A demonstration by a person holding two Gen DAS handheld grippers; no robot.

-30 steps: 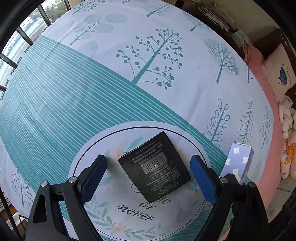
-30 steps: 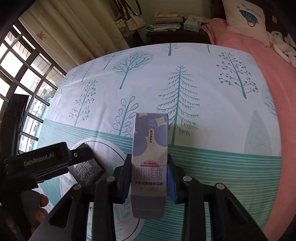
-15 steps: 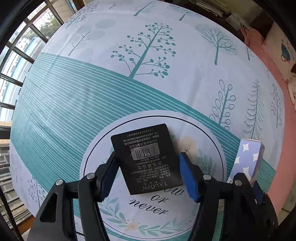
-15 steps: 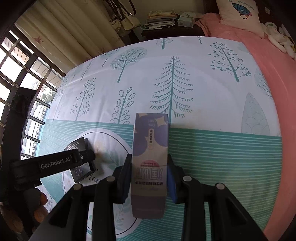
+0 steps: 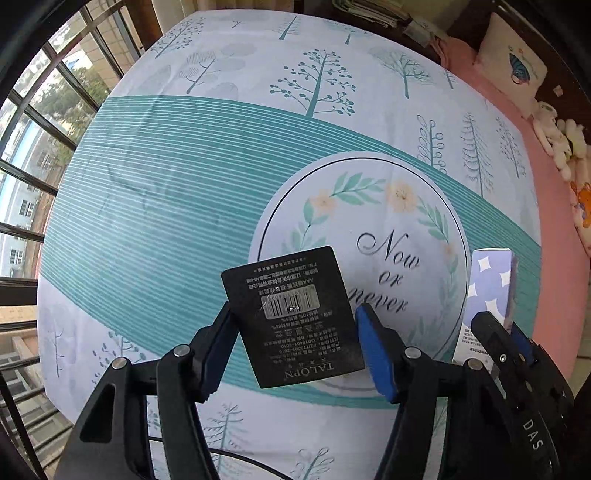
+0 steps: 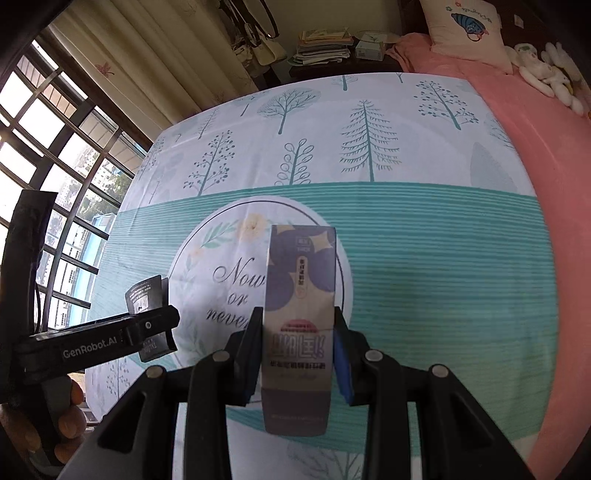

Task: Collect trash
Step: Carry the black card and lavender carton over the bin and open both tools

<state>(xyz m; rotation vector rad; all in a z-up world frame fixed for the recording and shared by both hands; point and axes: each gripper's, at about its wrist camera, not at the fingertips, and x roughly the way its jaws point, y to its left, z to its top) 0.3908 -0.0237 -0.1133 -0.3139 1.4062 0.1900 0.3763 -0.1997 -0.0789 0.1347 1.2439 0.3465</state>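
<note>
My left gripper (image 5: 295, 332) is shut on a flat black box (image 5: 291, 314) with a barcode and the word TALOPN, held tilted above the bed. My right gripper (image 6: 299, 339) is shut on a tall purple carton (image 6: 300, 321) with blueberry print, held upright. The carton also shows at the right in the left wrist view (image 5: 487, 291), and the left gripper with the black box (image 6: 144, 295) shows at the left in the right wrist view. Both items hang over the bedsheet's round "Now or never" print (image 5: 391, 258).
The bed carries a white and teal tree-print sheet (image 6: 406, 221) with a pink blanket (image 6: 546, 147) along the right. A pillow (image 6: 465, 26) and soft toys (image 6: 543, 70) lie at the head. A side table with papers (image 6: 325, 48) and barred windows (image 6: 55, 147) stand beyond.
My left gripper closed on the black box and lifted it off the sheet. Both grippers have pulled back from the bed, the right still holding the purple carton.
</note>
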